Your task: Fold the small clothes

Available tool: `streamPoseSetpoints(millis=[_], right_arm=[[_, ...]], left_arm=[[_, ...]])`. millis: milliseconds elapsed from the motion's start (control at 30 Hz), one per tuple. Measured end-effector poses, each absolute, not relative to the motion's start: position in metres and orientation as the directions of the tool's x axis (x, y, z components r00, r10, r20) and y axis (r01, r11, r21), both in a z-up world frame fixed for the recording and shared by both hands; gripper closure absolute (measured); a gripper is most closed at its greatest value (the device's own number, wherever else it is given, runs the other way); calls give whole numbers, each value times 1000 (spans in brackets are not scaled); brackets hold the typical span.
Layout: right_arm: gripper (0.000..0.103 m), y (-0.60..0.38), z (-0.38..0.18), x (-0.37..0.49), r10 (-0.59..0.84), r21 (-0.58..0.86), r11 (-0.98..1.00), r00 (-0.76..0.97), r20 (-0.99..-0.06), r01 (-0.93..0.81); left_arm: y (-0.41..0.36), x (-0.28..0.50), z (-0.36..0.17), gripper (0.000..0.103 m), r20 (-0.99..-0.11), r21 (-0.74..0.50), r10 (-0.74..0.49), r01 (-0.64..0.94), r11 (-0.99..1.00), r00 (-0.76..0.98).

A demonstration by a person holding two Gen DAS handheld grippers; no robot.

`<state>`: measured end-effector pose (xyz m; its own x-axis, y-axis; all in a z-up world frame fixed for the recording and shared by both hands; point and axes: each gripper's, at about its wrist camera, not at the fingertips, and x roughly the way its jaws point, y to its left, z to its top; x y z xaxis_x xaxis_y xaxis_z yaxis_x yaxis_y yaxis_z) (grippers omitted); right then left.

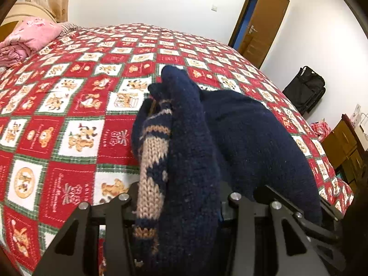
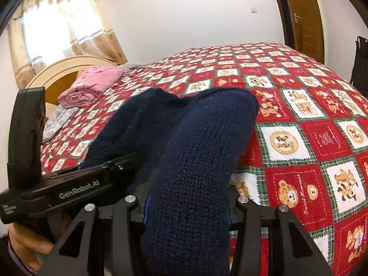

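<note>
A small navy knit sweater [image 1: 241, 133] with a beige patterned band [image 1: 153, 161] is bunched over the red patchwork bedspread [image 1: 69, 115]. My left gripper [image 1: 179, 207] is shut on a thick fold of the sweater, and the knit hides its fingertips. My right gripper [image 2: 186, 207] is shut on another navy fold of the same sweater [image 2: 202, 149], with its fingertips hidden too. The left gripper's black body [image 2: 69, 188] shows at the left of the right wrist view, close beside the right one. The sweater's far part sags toward the bed between them.
Pink folded bedding [image 1: 30, 36] lies by the cream headboard [image 2: 57, 69]. A grey patterned cloth [image 2: 57, 122] lies near it. A brown door [image 1: 264, 20], a black bag [image 1: 303, 89] and wooden drawers [image 1: 345, 145] stand to the right of the bed.
</note>
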<state>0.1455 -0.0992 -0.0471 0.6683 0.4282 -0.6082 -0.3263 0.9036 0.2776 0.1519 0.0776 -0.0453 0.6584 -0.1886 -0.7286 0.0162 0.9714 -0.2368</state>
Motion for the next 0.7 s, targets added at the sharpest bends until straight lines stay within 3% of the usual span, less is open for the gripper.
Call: streamPoseSetpoints(millis=[700], right_arm=[[57, -21, -9, 107, 510, 179, 842, 646, -568, -508]], left_arm=[[138, 97, -20, 58, -676, -248, -93, -106, 963, 731]])
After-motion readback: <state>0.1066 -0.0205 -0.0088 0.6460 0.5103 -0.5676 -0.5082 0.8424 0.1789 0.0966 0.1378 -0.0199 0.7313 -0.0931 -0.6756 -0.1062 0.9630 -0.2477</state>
